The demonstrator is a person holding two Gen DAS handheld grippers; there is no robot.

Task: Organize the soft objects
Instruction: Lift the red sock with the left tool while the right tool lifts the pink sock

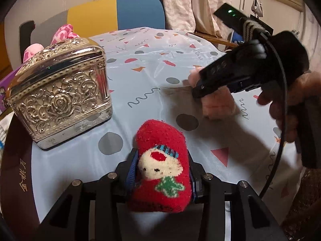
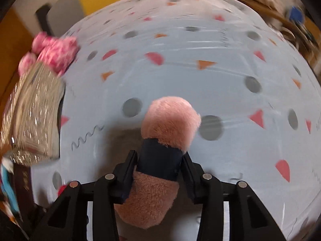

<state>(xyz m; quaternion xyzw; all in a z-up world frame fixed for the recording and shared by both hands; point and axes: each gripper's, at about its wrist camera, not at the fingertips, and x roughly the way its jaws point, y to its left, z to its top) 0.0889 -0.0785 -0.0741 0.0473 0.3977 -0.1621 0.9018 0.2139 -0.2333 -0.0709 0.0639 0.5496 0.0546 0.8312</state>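
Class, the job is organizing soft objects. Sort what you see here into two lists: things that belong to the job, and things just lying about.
Belongs to the job:
- red sock, held in the left gripper
- pink plush roll, held in the right gripper
- pink spotted soft items behind the box

Just lying about:
- silver embossed box
- patterned tablecloth
- chair

The red sock (image 1: 162, 166) is fuzzy knit cloth; the pink plush roll (image 2: 170, 120) is soft, matt fleece. The embossed box (image 1: 60, 98) is shiny metal. The bench cover (image 1: 160, 60) is glossy plastic.
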